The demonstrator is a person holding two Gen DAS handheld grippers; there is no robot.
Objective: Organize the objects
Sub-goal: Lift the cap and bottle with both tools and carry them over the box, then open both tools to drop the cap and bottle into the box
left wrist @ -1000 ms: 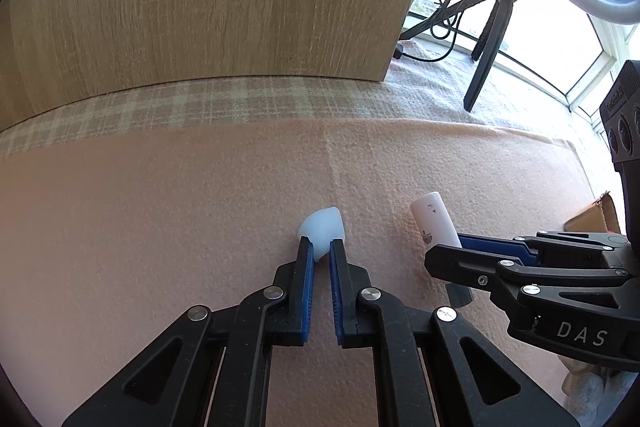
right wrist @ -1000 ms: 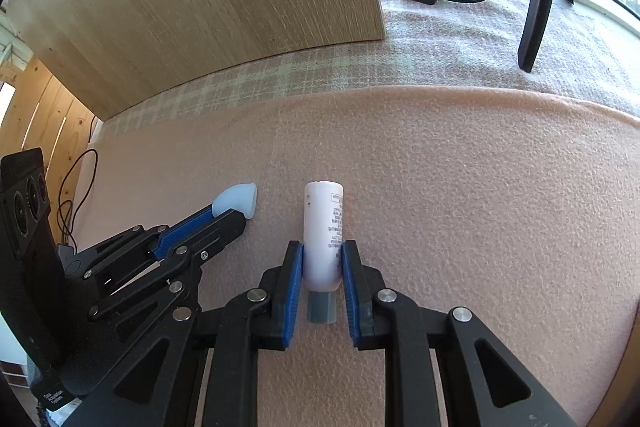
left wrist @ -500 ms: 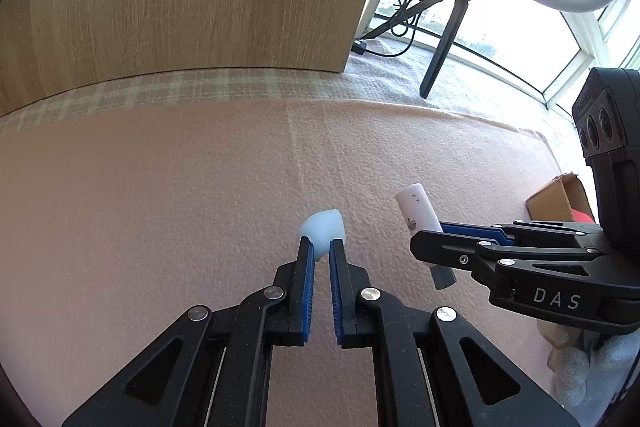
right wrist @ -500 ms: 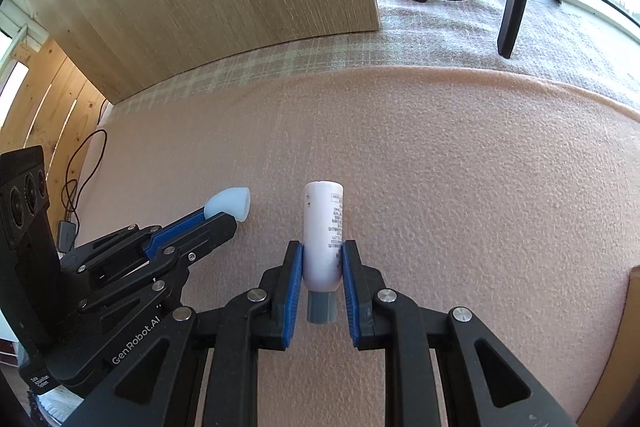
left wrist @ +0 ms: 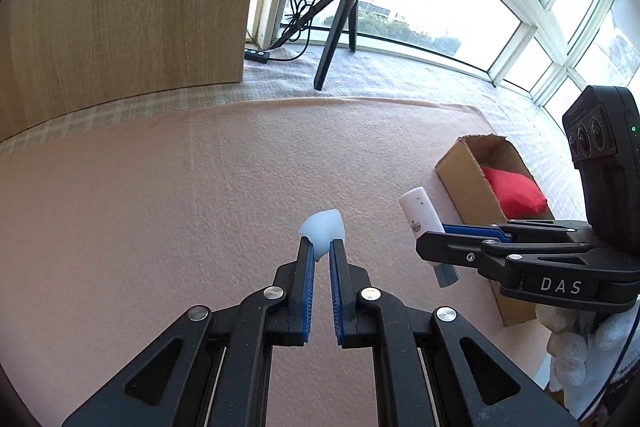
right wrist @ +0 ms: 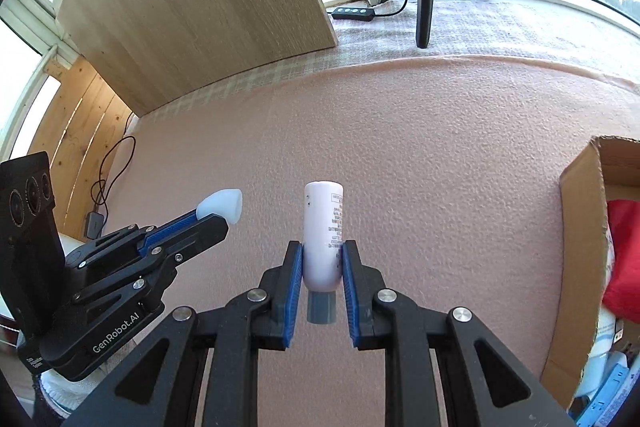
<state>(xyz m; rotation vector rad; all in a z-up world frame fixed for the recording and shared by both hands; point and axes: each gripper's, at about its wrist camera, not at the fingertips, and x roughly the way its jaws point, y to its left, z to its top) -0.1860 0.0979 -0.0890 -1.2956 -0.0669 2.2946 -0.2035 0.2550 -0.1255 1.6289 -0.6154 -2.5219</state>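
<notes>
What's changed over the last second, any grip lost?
Both claws swung right: the cardboard box with its red pouch came into view. No grip lost: left claw stays shut on the pale cap, right claw on the white bottle.

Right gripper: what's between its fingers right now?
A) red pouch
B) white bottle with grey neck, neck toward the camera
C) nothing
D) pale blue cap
B. The right gripper is clamped on the white bottle, its grey neck pointing back toward the camera; the pale blue cap is in the left gripper, and the red pouch lies in the cardboard box.
</notes>
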